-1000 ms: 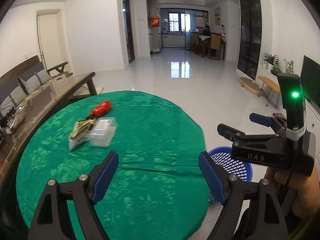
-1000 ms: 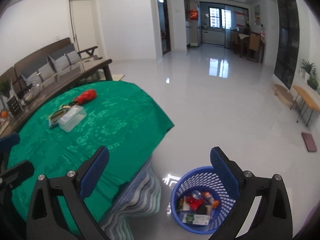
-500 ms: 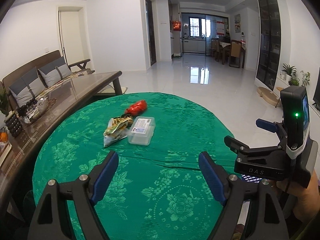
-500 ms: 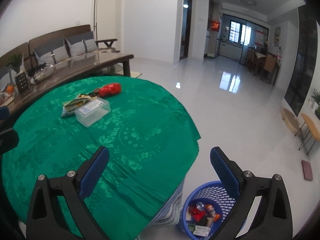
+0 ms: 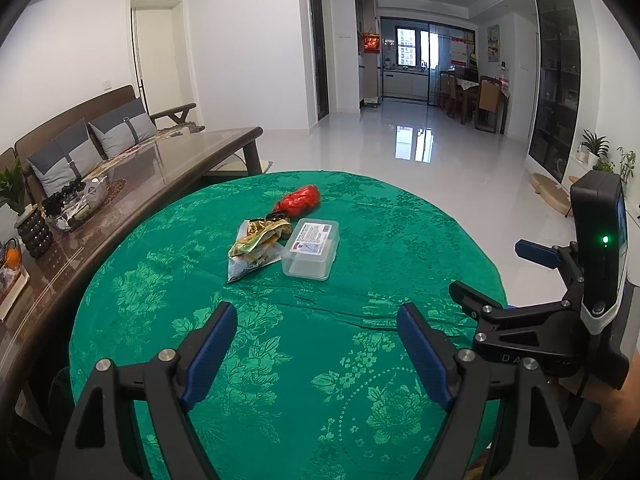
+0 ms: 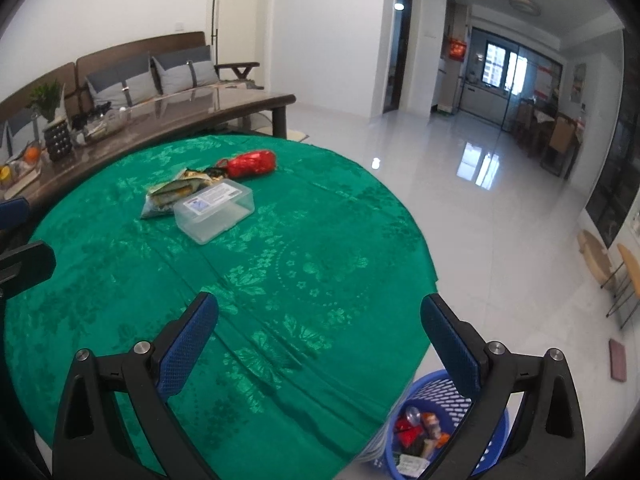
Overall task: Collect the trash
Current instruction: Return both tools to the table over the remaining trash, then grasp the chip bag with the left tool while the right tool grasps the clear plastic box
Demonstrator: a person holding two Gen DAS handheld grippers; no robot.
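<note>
Right wrist view, green tablecloth (image 6: 312, 264), glossy white floor (image 6: 500, 216), blue basket (image 6: 496, 432)

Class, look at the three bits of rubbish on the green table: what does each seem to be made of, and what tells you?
Box: clear, slightly frosted hard plastic, since the cloth shows through its walls; a paper label on the lid. Snack bag: thin printed film, probably foil-lined, crumpled with shiny gold creases. Red wrapper: glossy crinkled plastic or foil; too small to tell which.
</note>
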